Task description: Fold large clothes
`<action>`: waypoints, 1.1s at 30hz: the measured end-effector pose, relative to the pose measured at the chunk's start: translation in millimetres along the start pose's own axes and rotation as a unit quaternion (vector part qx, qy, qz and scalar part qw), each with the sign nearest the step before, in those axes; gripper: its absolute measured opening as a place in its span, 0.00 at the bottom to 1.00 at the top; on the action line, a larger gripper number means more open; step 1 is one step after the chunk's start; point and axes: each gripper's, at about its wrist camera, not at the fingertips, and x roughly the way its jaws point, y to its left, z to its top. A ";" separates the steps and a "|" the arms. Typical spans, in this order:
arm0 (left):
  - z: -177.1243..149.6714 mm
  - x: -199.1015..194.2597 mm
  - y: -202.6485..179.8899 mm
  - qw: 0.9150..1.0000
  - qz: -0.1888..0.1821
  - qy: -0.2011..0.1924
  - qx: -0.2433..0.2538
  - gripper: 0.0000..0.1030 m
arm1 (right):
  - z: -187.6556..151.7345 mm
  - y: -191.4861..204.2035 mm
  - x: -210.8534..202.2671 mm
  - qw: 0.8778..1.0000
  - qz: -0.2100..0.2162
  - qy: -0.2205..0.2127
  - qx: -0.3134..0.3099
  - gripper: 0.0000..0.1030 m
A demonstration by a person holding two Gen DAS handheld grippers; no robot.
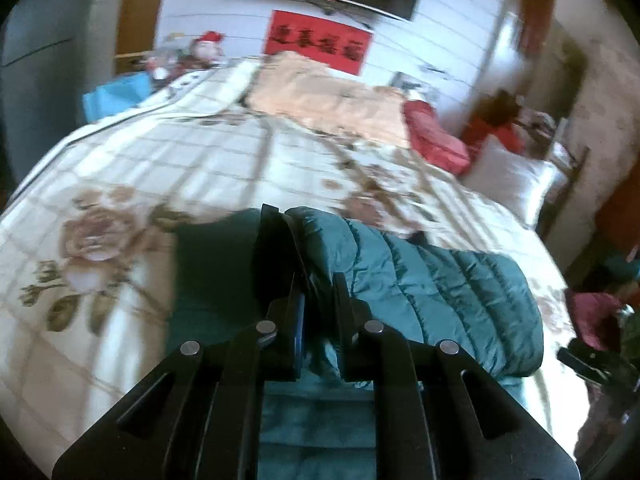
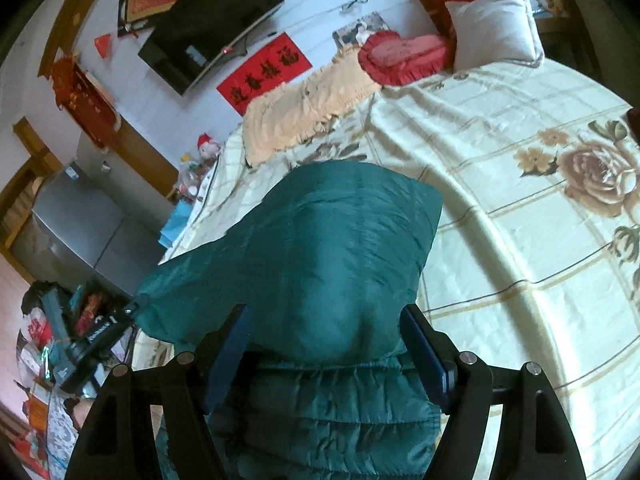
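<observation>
Jacket (image 2: 320, 248), teal and quilted, lies on the bed (image 2: 520, 240), mid-fold: left gripper (image 1: 310, 280) clenched on a pinch of its fabric, right gripper (image 2: 326, 344) wide apart astride its padding, grip uncertain; next, I judge, carry that pinched edge across and lay it flat.

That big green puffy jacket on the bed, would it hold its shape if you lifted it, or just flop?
The jacket would probably flop: it already sags and bends in soft folds over the bedspread. Its puffy quilted sections suggest it is light for its size. The shiny fabric looks somewhat slippery, so a pinch might slide.
</observation>
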 end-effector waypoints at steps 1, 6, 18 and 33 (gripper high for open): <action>-1.1 1.6 13.3 1.000 0.013 0.001 -0.007 0.11 | -1.2 2.9 6.3 1.000 0.000 0.009 -0.004 0.72; -16.3 19.2 49.7 0.998 0.028 0.035 -0.040 0.11 | -13.8 22.1 31.7 0.995 -0.054 0.052 -0.063 0.72; -35.5 31.2 37.9 0.997 0.030 0.061 -0.028 0.11 | -1.4 -2.6 81.0 0.992 -0.097 0.072 -0.044 0.83; -45.2 54.6 28.4 0.992 0.008 0.120 -0.028 0.14 | 1.0 -11.5 72.1 0.983 -0.164 0.047 -0.070 0.28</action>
